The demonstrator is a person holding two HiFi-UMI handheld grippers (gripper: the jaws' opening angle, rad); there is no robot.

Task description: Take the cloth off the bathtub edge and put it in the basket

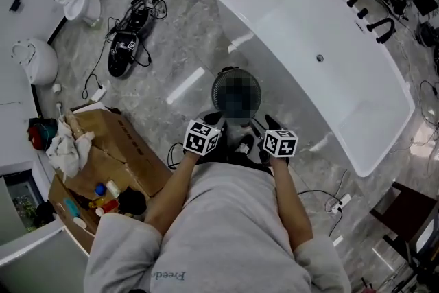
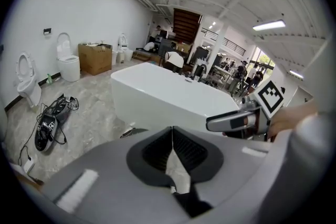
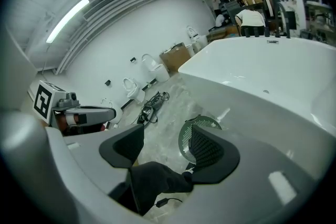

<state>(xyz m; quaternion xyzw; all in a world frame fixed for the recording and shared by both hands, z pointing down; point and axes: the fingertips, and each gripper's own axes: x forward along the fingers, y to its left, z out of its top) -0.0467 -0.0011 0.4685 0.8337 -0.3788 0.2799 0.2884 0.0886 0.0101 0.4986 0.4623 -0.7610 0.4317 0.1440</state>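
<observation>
Showing by own views: left gripper (image 2: 172, 136) closed, right gripper (image 3: 167, 132) spread.

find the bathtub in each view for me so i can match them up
Head view: the bathtub fills the upper right, lying diagonally.
Left gripper view: the bathtub stands at centre.
Right gripper view: the bathtub takes the right half.
Shared landmark: black gear with cables, left of it in every view.

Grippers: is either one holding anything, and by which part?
Nothing is held. The left gripper has jaws shut on nothing; the right gripper has jaws apart, empty.
</observation>
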